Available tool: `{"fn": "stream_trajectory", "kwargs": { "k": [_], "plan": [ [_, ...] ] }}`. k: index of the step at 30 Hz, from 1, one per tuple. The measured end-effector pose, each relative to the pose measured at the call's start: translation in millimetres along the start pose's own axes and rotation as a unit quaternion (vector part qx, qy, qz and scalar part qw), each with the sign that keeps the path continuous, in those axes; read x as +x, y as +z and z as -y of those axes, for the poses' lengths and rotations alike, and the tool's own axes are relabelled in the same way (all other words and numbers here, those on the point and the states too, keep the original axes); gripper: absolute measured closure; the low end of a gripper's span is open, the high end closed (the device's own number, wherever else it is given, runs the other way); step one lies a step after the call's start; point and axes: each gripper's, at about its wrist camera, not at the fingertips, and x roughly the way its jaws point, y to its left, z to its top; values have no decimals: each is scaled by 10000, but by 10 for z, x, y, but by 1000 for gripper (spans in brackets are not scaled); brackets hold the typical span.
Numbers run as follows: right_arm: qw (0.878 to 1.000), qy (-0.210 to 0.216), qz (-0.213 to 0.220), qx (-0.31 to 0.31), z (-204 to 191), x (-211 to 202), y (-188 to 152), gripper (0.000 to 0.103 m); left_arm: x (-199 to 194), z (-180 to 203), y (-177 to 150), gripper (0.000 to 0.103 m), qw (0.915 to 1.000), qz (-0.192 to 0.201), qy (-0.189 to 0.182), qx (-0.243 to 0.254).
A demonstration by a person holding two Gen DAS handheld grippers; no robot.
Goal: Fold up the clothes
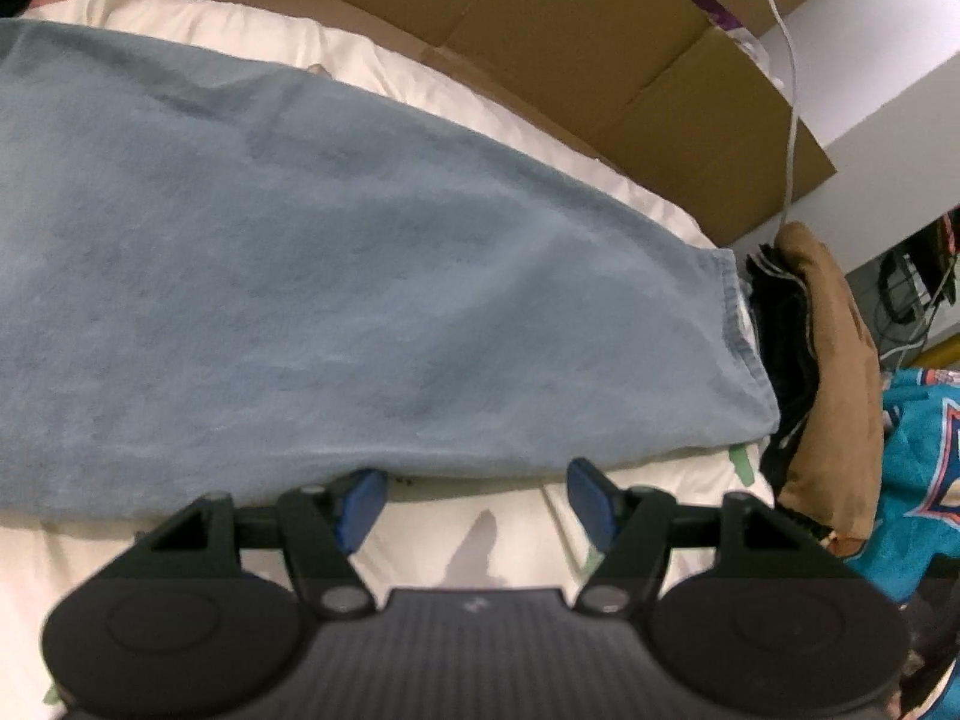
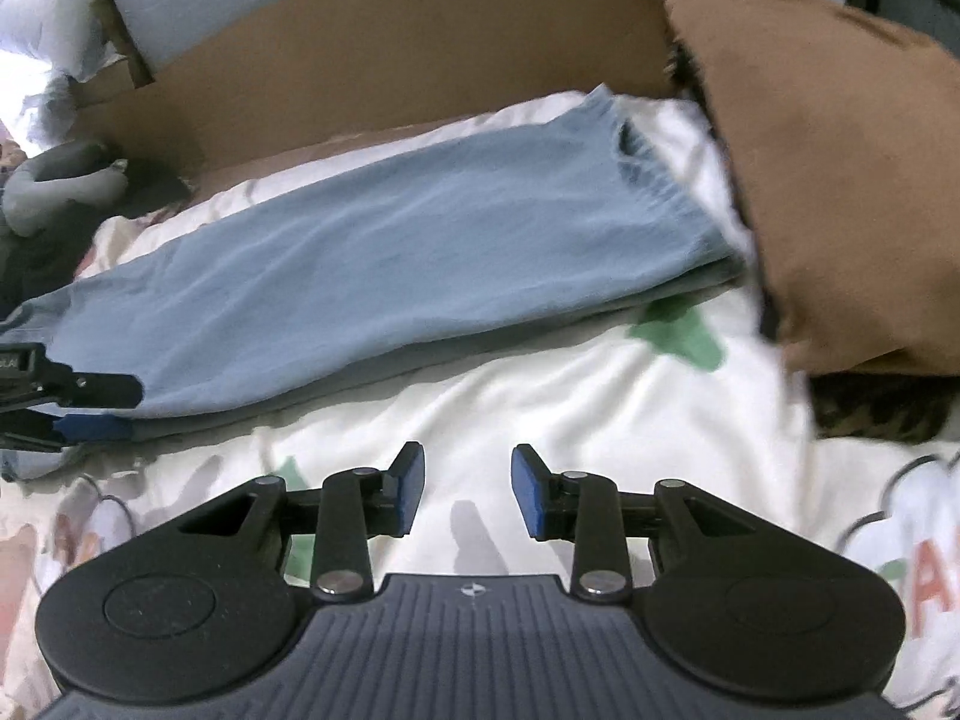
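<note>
Both tools, left [image 1: 477, 495] and right [image 2: 468, 492], open, empty; beside blue garment [image 2: 372, 252] on sheet [image 2: 540, 396], brown pile [image 2: 840, 180] and cardboard [image 2: 390, 60] near.

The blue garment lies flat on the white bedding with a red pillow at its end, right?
Not quite: the pillow is brown, not red, as the right wrist view shows. The blue garment does lie flat on the white bedding, with that pillow at its end.

The left wrist view looks steeply down, close over the folded blue garment [image 1: 336, 276]. The right wrist view sits further back over the printed bedsheet [image 2: 540, 396]. Both share the garment, brown cushion [image 2: 840, 180] and cardboard [image 1: 600, 48].
</note>
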Motion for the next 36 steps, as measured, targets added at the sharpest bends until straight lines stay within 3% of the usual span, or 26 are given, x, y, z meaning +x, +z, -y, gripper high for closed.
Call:
{"fn": "stream_trajectory", "kwargs": {
  "k": [7,17,26,30,36],
  "plan": [
    [9996,260,-89,-49,-210,298,92,62,-63,80,106,34,9998,130,-91,73],
    [9985,292,85,-465,-593,498,330,61,-34,121,219,34,9997,204,-117,83],
    [9972,645,-201,335,-368,480,230,54,-10,75,-16,34,9994,-33,-330,21],
    [9982,565,-137,155,-354,463,168,54,106,-38,-62,34,9990,-120,-340,-271],
    [9985,526,-69,139,-338,453,186,54,95,-127,-45,29,9936,58,-609,-952]
  ]
}}
